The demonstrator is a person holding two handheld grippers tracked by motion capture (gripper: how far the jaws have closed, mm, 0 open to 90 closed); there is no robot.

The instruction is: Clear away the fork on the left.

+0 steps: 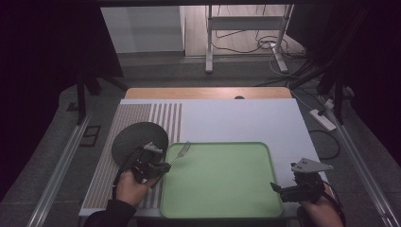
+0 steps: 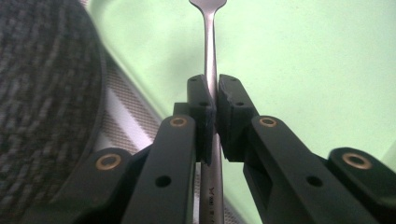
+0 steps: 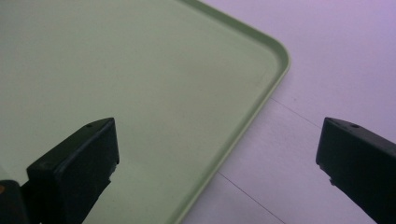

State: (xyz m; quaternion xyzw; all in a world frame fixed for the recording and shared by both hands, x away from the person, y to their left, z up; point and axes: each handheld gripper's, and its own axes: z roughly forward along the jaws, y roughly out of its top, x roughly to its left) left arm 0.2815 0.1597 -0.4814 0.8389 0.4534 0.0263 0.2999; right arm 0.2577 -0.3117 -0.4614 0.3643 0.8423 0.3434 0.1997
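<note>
High view: one slim silver metal fork (image 1: 180, 152), one pale green plastic tray (image 1: 222, 182) with rounded corners and raised rim, one dark round woven placemat (image 1: 135, 137), one white tabletop (image 1: 236, 118) with a band of beige mesh and stripes (image 1: 137, 118) at left. Two handheld black two-jaw grippers, one per hand.

Left gripper (image 1: 161, 166) at tray's left edge, clamped on fork handle; fork lifted, angled up-right, tines over tray's near-left corner zone. Left hand (image 1: 130, 187) wrapped around gripper body, cable trailing.

Left gripper view: jaws pinched tight on fork (image 2: 211, 65), smooth polished handle running straight between ribbed black pads (image 2: 204, 116), neck widening to tine base at top edge. Brass-coloured rivets on jaw links. Green tray (image 2: 303, 60) underneath, matte and smooth. Coarse dark weave of placemat (image 2: 42, 107) at left, mesh strip (image 2: 122, 100) between mat and tray.

Right gripper (image 1: 283, 189) near tray's right rim, low over table, grey three-cornered plate on top, right hand (image 1: 321, 210) behind.

Right gripper view: jaws spread wide, nothing between, blocky matte black tips. Tray (image 3: 140, 93) corner with curved lip below, plain white tabletop (image 3: 327, 70) beyond, thin seam lines across.
</note>
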